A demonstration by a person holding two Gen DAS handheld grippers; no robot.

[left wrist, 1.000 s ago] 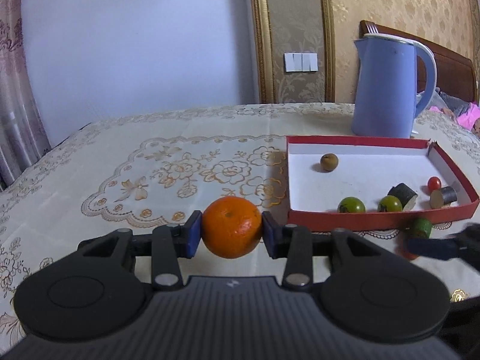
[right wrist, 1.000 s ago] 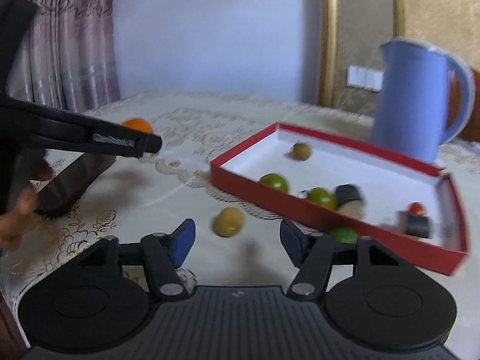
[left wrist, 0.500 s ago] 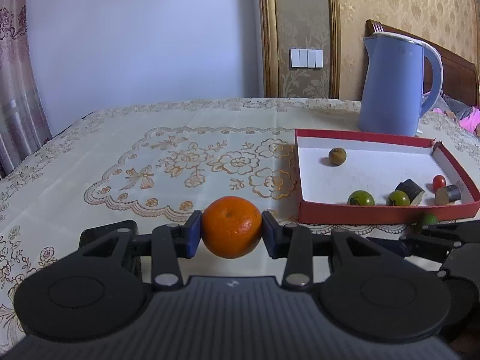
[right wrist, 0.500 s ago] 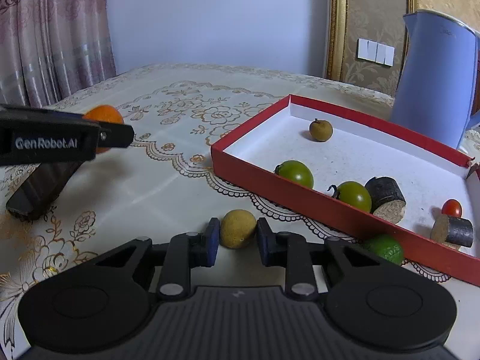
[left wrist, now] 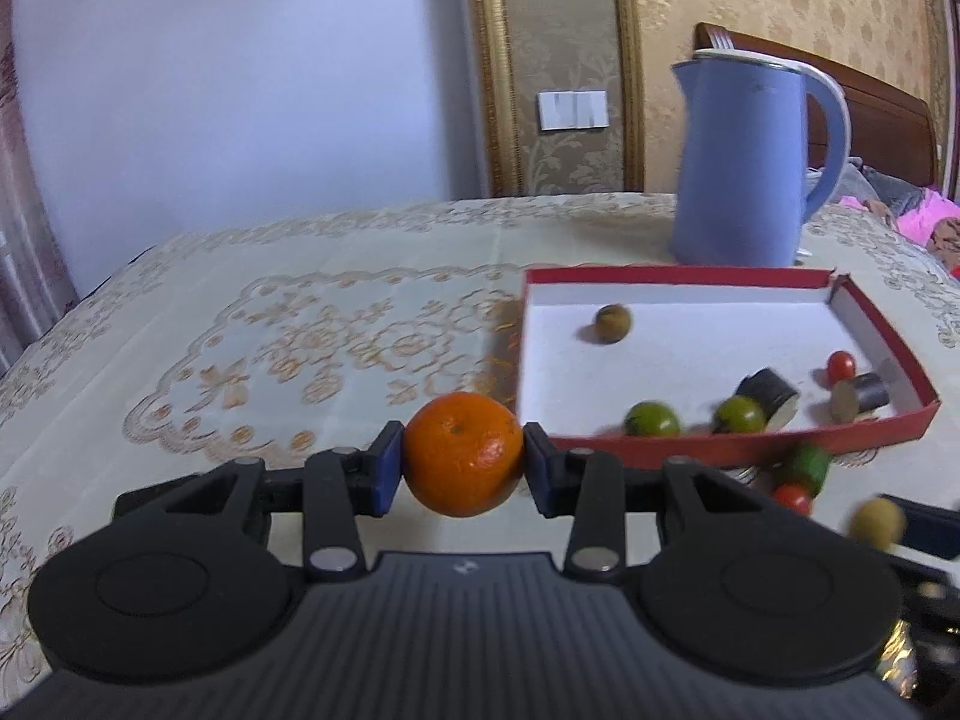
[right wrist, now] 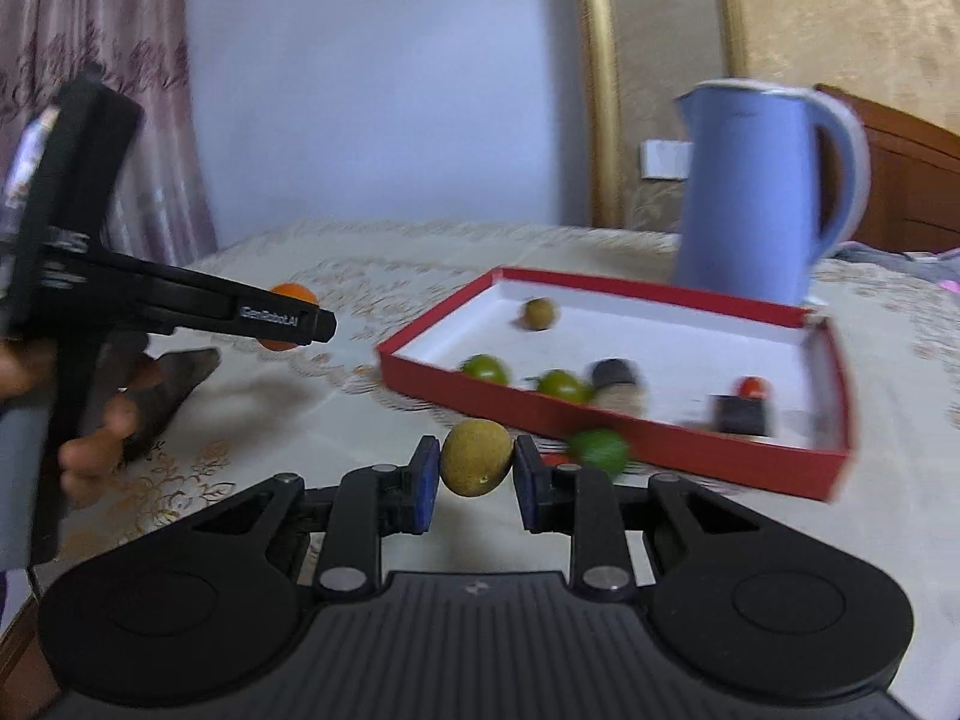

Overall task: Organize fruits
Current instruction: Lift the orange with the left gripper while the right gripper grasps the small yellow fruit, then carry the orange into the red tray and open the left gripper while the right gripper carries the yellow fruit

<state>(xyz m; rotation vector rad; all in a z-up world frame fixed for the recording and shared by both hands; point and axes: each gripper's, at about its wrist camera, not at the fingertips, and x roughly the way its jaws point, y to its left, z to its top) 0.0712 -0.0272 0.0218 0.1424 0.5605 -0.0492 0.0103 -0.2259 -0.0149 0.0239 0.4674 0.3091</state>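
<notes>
My left gripper [left wrist: 462, 462] is shut on an orange [left wrist: 461, 453], held above the tablecloth just left of the red tray [left wrist: 720, 450]. My right gripper [right wrist: 474, 468] is shut on a small yellow-brown fruit [right wrist: 477, 459], lifted off the cloth in front of the tray's [right wrist: 600, 414] near wall. That fruit also shows in the left wrist view [left wrist: 877, 521]. The tray holds two green fruits [right wrist: 485, 368], a brown fruit [right wrist: 538, 313], a cherry tomato [right wrist: 753, 387] and two dark cylinders [right wrist: 618, 381]. A lime [right wrist: 599, 450] lies outside the tray.
A blue kettle [left wrist: 750, 162] stands behind the tray. A red cherry tomato [left wrist: 792, 498] lies on the cloth by the lime [left wrist: 804, 468]. A dark flat object [right wrist: 168, 384] lies at the left. The lace tablecloth [left wrist: 270, 348] spreads left of the tray.
My right gripper closed on the yellow-brown fruit and has lifted it off the cloth. My left gripper has moved closer to the tray with the orange.
</notes>
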